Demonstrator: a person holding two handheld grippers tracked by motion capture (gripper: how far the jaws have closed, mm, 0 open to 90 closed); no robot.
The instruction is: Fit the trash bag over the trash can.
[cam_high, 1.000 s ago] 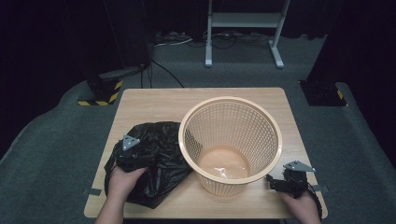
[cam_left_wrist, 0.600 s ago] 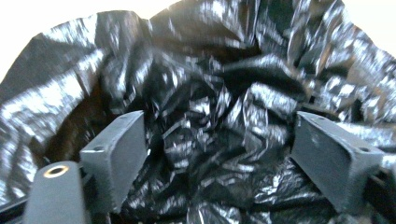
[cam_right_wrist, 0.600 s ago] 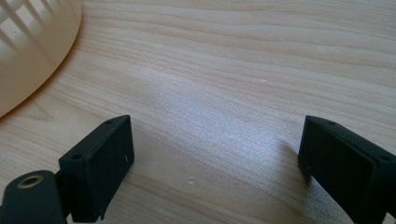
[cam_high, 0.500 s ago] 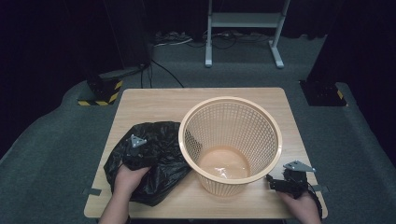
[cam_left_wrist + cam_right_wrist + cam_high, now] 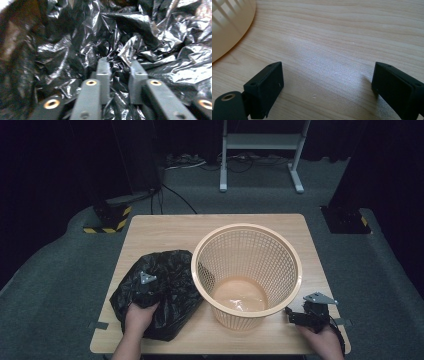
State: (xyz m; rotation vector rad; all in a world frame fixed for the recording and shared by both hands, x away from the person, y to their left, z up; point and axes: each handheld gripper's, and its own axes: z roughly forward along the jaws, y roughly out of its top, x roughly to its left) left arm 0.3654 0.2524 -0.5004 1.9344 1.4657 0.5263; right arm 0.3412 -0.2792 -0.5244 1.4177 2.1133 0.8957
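A crumpled black plastic bag [image 5: 167,270] lies on the left half of the wooden table [image 5: 170,232], touching a round cream mesh basket [image 5: 250,252] that stands upright and holds nothing. My left gripper [image 5: 145,281] rests on top of the bag. In the left gripper view, its jaws stand close together with folds of the bag [image 5: 150,37] pinched between them [image 5: 120,66]. My right gripper [image 5: 299,316] sits low on the table at the basket's front right. It is open wide [image 5: 327,75] over bare wood, with the basket wall [image 5: 229,27] just to its left.
Dark carpet surrounds the table. A black stand with yellow-black hazard tape [image 5: 107,217] sits off the back left corner, a white metal frame [image 5: 260,150] stands behind, and a dark base [image 5: 345,217] is at the back right. Cables run across the floor.
My left gripper has shifted a little to the right across the top of the bag, toward the basket. The right gripper has stayed put.
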